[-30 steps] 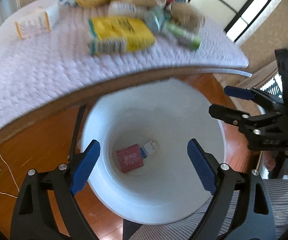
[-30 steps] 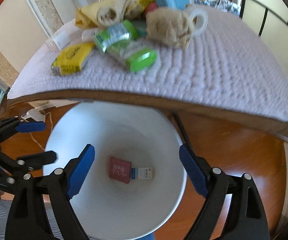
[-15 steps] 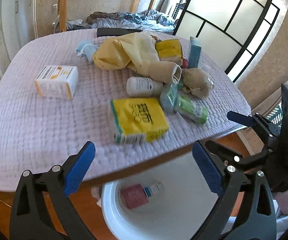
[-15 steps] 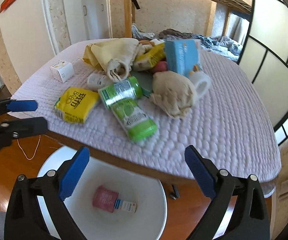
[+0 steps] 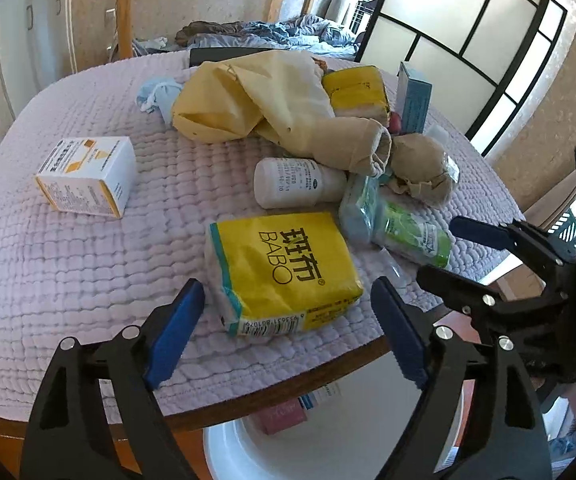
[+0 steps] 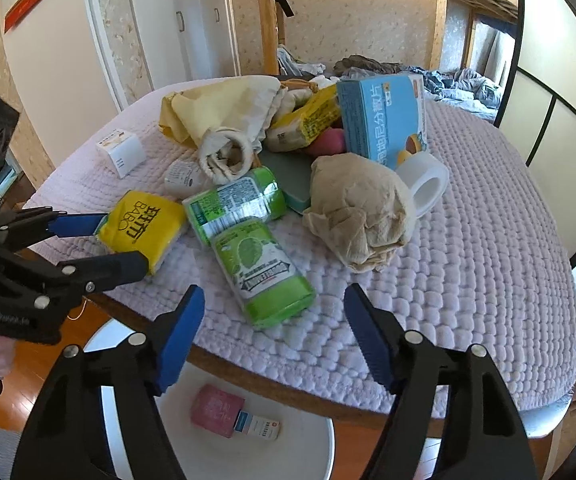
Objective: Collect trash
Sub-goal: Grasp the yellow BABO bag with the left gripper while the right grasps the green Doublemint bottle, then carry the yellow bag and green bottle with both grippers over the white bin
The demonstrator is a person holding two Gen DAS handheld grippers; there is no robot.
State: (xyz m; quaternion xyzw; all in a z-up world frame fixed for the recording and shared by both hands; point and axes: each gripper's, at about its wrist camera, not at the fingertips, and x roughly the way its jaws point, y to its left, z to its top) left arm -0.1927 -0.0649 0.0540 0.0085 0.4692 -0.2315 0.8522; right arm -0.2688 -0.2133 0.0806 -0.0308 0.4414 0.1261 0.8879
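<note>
The bench [image 5: 67, 248], under its quilted lilac cover, carries the whole heap of trash, and the white bin [image 6: 312, 452] stands on the floor below its near edge, a pink-and-white box [image 6: 223, 412] already lying in it.

Taking the yellow tissue pack [image 5: 279, 272] as the landmark: it lies flat near the bench's front edge, its long axis running roughly across the left hand-held gripper [image 5: 288, 328], which hovers just short of it with the pack ahead of and partly between the blue pads. That gripper's jaws have just been closing, yet they stand released, pressing on nothing.

Right of the yellow pack lies the green wipes pack [image 6: 263, 272], its long axis pointing toward the right hand-held gripper [image 6: 275, 332]. This gripper is the nearer one to it (the left is the nearer to the yellow pack), and its jaws have likewise just been narrowing but are released, the pack's near end just ahead of the pads, untouched.

Behind the yellow pack sit a white bottle [image 5: 296, 182] on its side, a crumpled brown paper ball [image 6: 360, 208], and a small white box [image 5: 87, 176] well off to the left.
</note>
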